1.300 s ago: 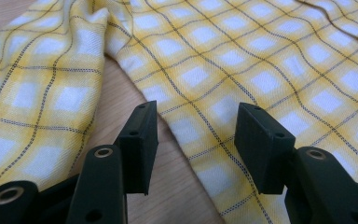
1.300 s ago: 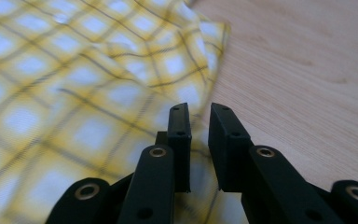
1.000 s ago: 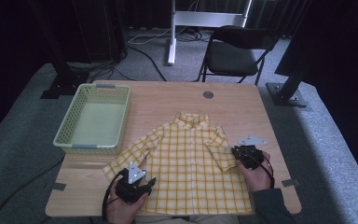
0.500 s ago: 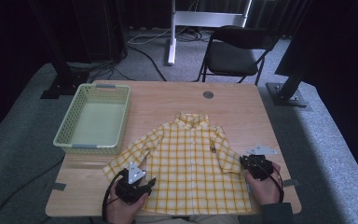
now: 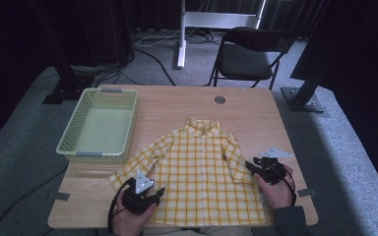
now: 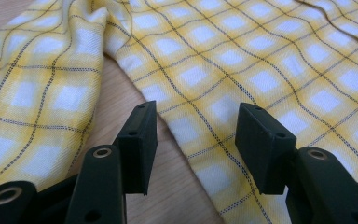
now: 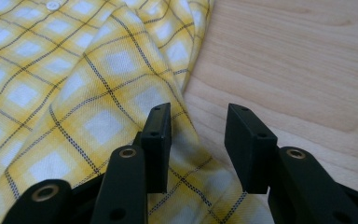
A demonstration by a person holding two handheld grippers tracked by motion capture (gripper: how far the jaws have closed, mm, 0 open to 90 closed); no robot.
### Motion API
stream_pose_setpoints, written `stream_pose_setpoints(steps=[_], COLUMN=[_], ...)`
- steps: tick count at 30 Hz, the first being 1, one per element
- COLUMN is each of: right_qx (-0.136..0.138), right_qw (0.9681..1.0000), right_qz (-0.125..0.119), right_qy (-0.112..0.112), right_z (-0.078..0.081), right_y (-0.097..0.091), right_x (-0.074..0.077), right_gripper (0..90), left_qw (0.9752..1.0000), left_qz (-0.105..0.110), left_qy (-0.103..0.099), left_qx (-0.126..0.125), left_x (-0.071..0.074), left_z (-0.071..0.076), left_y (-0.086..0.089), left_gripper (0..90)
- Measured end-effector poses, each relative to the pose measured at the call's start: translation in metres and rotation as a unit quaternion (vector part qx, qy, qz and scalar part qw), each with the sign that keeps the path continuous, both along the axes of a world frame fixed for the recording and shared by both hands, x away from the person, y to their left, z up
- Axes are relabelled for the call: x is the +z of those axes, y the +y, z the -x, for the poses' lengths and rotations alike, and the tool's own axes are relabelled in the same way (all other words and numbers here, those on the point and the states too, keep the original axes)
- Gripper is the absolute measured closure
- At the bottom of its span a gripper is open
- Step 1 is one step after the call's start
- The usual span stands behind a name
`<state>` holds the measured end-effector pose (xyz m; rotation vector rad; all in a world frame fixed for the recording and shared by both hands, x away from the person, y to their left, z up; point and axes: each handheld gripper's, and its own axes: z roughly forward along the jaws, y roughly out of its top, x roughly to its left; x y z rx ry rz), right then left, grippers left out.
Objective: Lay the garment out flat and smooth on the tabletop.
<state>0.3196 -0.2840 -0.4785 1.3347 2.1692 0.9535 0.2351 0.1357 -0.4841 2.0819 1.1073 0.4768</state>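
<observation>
A yellow checked short-sleeved shirt (image 5: 202, 167) lies flat, front up, on the wooden table (image 5: 177, 103). My left gripper (image 5: 156, 192) rests low at the shirt's near left part, open; in the left gripper view (image 6: 193, 135) its jaws stand wide over the shirt's side edge (image 6: 261, 56) without pinching it. My right gripper (image 5: 250, 166) is at the right sleeve. Its jaws have just been opening. In the right gripper view (image 7: 198, 140) they stand apart, with the sleeve's edge (image 7: 74, 84) lying loose between and below them.
A pale green mesh basket (image 5: 69, 135) stands at the table's left. A round grommet (image 5: 220, 100) sits near the far edge. Beyond the table is a black folding chair (image 5: 248, 56). Bare wood (image 7: 298, 70) lies to the right of the sleeve.
My right gripper has shifted slightly toward the near right along the sleeve and its jaws have parted, letting go of the fabric. The left gripper has stayed put.
</observation>
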Motion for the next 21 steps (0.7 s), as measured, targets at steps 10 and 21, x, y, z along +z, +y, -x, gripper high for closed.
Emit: stream_pose_setpoints(steps=[10, 21], right_qx=[0.021, -0.01], right_qw=[0.9995, 0.9999], right_qz=[-0.016, 0.005], right_qy=[0.015, -0.001], right_z=[-0.001, 0.008], right_y=[0.0, -0.008], right_x=[-0.003, -0.003], right_gripper=[78.6, 85.2], left_qw=[1.0, 1.0], left_qz=[-0.003, -0.003], left_qy=[0.0, -0.001], left_qx=[-0.001, -0.001], left_x=[0.0, 0.0], left_z=[0.0, 0.0], left_y=[0.0, -0.001], left_gripper=[48.9, 48.7])
